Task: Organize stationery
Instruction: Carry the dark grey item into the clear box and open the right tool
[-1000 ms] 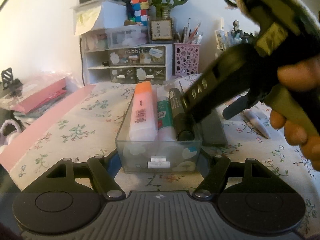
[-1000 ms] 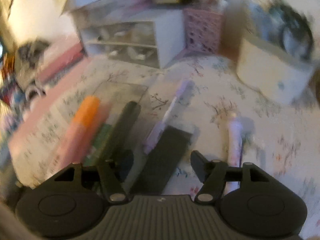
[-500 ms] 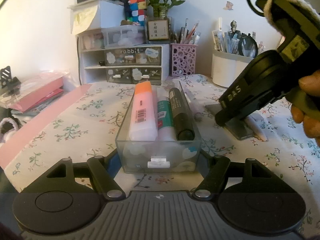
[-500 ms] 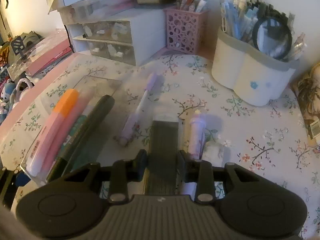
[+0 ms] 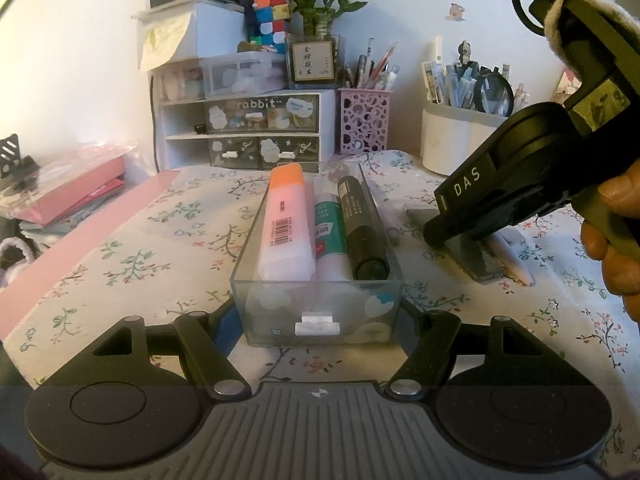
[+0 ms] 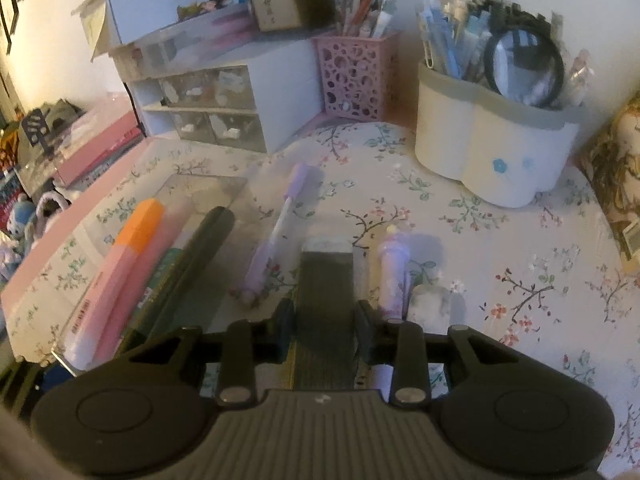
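The left wrist view sits low at the near edge of the surface [image 5: 120, 248], looking level toward the back wall, with the tray [image 5: 316, 312] very close between its fingers [image 5: 208, 340]. The right wrist view is higher, tilted down at the surface [image 6: 520, 280] from its right part, close over a dark flat case [image 6: 326, 300]. Both views share the tray [image 6: 132, 272], the case [image 5: 476, 256], the drawer unit [image 5: 248, 128] [image 6: 216, 100], the pink cup [image 5: 364, 120] [image 6: 352, 76] and the white holder [image 5: 456, 140] [image 6: 488, 160] along the back edge.
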